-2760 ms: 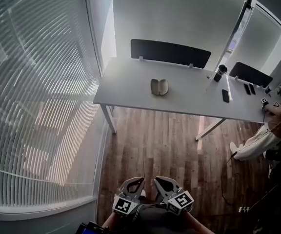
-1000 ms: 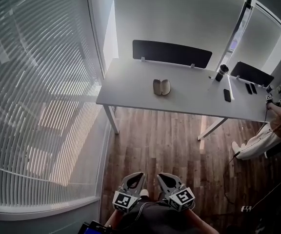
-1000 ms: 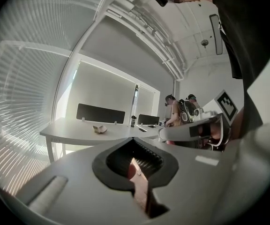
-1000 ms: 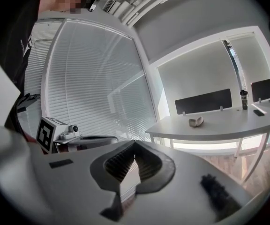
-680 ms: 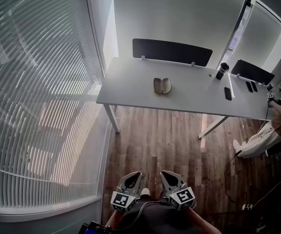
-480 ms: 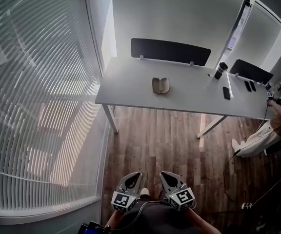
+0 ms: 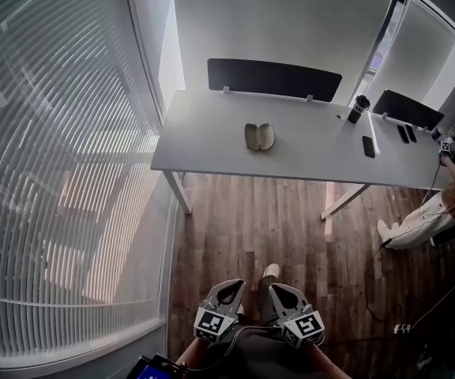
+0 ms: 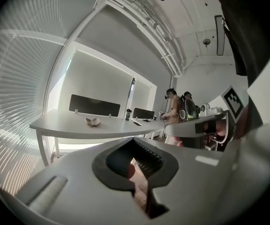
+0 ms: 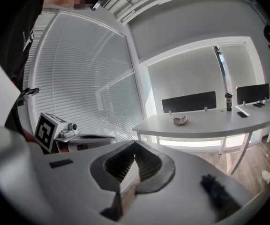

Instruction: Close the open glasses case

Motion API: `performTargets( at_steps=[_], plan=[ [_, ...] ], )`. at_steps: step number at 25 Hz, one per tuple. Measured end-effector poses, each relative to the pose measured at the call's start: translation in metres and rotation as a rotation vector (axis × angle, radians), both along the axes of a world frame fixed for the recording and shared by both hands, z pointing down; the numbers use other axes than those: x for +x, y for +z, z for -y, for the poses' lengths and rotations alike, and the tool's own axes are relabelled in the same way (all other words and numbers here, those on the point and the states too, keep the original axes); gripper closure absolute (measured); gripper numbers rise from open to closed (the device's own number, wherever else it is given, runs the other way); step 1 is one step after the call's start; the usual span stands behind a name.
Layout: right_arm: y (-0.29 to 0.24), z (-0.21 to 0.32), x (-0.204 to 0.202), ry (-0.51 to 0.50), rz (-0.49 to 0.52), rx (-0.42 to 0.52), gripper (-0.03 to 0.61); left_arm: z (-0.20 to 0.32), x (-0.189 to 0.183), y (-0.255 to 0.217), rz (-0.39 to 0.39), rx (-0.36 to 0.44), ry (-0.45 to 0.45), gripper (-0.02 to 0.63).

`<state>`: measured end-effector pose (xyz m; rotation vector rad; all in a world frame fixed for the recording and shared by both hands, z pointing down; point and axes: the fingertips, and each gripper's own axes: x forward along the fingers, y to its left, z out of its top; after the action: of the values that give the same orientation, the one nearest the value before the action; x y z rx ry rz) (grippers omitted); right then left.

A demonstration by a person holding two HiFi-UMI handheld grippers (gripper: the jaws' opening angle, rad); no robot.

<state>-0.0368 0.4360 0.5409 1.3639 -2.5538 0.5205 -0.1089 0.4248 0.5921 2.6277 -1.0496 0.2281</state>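
Observation:
An open beige glasses case lies near the middle of a long white table, its two halves spread apart. It shows small and far off in the left gripper view and the right gripper view. My left gripper and right gripper hang side by side close to my body over the wooden floor, well short of the table. Both are shut with nothing between their jaws, as the left gripper and right gripper also show in their own views.
A black divider panel stands along the table's far edge. A dark tumbler and a phone sit toward its right end, where a seated person is. A glass wall with white blinds runs along the left.
Both grippers sit slightly further right and higher in the head view, and a shoe now shows ahead of them. The case stays open on the table.

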Motion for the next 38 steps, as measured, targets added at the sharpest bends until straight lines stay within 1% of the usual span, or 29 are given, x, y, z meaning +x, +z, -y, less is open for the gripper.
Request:
performTargets(
  at_steps=[4,7,10,14,18,20,23,28,31,34,38],
  plan=[
    [0.012,0.025,0.01,-0.004,0.001,-0.011,0.574,0.019,0.013,0.001,0.048,0.011,0.03,0.607],
    [0.015,0.052,0.009,-0.027,0.017,-0.014,0.574,0.04,0.01,0.004,0.069,0.025,0.004,0.607],
    [0.008,0.08,0.01,-0.032,0.029,0.0,0.574,0.064,0.005,0.002,0.08,0.007,-0.022,0.607],
    [-0.004,0.117,0.017,-0.033,0.054,-0.002,0.574,0.097,0.018,-0.012,0.083,0.01,-0.018,0.607],
    [0.011,0.138,0.024,-0.063,0.056,-0.017,0.574,0.122,0.029,-0.016,0.068,-0.024,-0.066,0.607],
    [0.021,0.151,0.031,-0.073,0.051,-0.013,0.574,0.131,0.036,-0.011,0.077,-0.027,-0.063,0.607],
    [0.025,0.178,0.04,-0.082,0.07,0.007,0.574,0.151,0.048,-0.001,0.099,-0.037,-0.054,0.607],
    [0.025,0.232,0.068,-0.066,0.106,0.016,0.574,0.205,0.072,0.006,0.128,-0.038,-0.064,0.607],
    [0.014,0.275,0.102,-0.009,0.122,0.018,0.574,0.242,0.097,-0.006,0.148,-0.037,-0.061,0.607],
    [0.003,0.31,0.125,-0.012,0.14,0.034,0.574,0.272,0.118,-0.022,0.157,-0.022,-0.057,0.607],
    [-0.006,0.356,0.151,-0.008,0.107,0.079,0.574,0.308,0.142,-0.028,0.172,0.013,-0.061,0.607]
  ],
)
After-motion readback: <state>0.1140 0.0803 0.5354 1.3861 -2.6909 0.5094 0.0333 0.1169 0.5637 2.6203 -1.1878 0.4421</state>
